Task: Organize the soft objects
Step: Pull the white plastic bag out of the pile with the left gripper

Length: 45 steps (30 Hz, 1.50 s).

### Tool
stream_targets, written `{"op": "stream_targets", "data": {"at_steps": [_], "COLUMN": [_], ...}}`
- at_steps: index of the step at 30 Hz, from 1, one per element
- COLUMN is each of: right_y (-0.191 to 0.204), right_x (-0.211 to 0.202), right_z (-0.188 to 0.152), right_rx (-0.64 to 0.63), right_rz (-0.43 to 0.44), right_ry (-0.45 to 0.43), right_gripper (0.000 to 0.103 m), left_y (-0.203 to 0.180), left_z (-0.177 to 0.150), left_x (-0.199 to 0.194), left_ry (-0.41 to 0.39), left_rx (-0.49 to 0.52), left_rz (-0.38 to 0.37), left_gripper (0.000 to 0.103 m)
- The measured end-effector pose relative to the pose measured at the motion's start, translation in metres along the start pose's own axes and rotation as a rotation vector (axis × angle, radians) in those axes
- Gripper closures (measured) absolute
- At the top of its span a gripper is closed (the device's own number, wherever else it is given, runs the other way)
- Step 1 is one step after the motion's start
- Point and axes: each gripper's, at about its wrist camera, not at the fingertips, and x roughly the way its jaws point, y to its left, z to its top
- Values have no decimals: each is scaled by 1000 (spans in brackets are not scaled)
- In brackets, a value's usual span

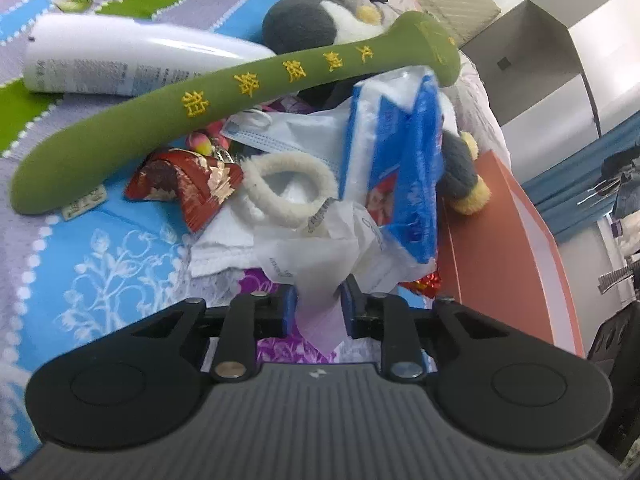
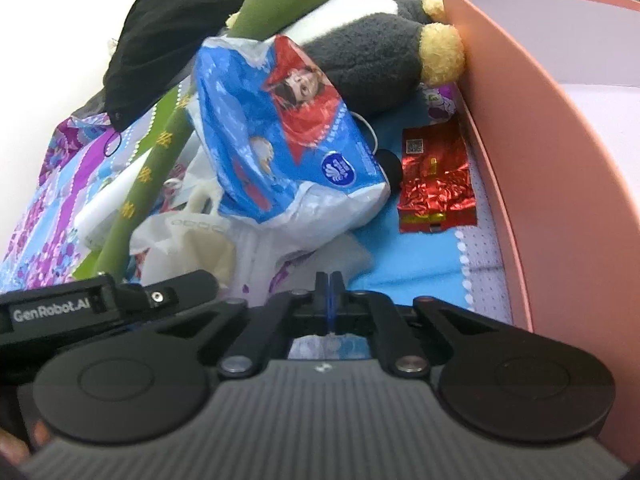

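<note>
A white plastic bag point(image 1: 316, 252) lies crumpled on the bedspread, and a fold of it runs between the pads of my left gripper point(image 1: 319, 306), which is shut on it. A blue tissue pack point(image 1: 400, 168) point(image 2: 288, 140) leans on the bag. Across the pile rests a long green plush stick point(image 1: 224, 92) point(image 2: 160, 152) with yellow embroidered characters. A grey penguin plush point(image 1: 304, 20) point(image 2: 372, 68) lies behind. My right gripper point(image 2: 330, 286) hovers over the blue bedspread just in front of the tissue pack, jaws shut together with nothing visible between them.
A salmon box point(image 1: 512, 240) point(image 2: 560, 160) stands along the right. A white bottle point(image 1: 132, 60), a face mask point(image 1: 280, 136), a fuzzy white hair tie point(image 1: 288, 188) and red foil packets point(image 1: 192, 184) point(image 2: 436, 180) lie around. Black cloth point(image 2: 168, 40) sits at the back.
</note>
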Motion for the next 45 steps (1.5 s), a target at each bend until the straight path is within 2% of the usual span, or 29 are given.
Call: {"op": "stream_targets", "data": {"at_steps": [5, 11, 12, 13, 15, 25, 27, 28, 29, 31, 35, 37, 45], "right_y": [0, -7, -8, -11, -12, -11, -4, -1, 0, 0, 3, 6, 13], "right_x": [-16, -5, -3, -2, 0, 27, 28, 27, 26, 20, 1, -12, -52], "right_z": [-13, -17, -17, -17, -15, -5, -4, -4, -5, -6, -8, -13, -45], "right_rx": [8, 67, 83, 105, 133, 182, 138, 114, 103, 95, 63, 41, 20], "right_rz": [-5, -7, 2, 15, 41, 0, -30, -40, -43, -41, -43, -46, -34], "right_ry": [-5, -4, -4, -10, -23, -73, -66, -63, -57, -51, -45, -50, -36], "right_gripper": [99, 93, 84, 69, 57, 61, 66, 74, 77, 86, 90, 95, 96], "left_y": [-1, 14, 16, 18, 20, 28, 27, 27, 28, 30, 32, 30, 12], "left_z": [-9, -22, -23, -24, -25, -24, -23, -22, -21, -18, -17, -19, -45], "left_x": [-26, -50, -52, -55, -59, -78, -82, -85, -87, -93, -103, -107, -120], "left_ry": [-22, -35, -36, -38, -46, -60, -66, -71, -74, -81, -91, -91, -69], "left_rx": [21, 8, 5, 4, 11, 21, 35, 46, 50, 47, 47, 50, 92], "left_rz": [18, 54, 58, 62, 75, 95, 104, 112, 117, 117, 121, 117, 99], "left_gripper": [79, 81, 82, 82, 82, 83, 83, 83, 83, 83, 83, 83, 83]}}
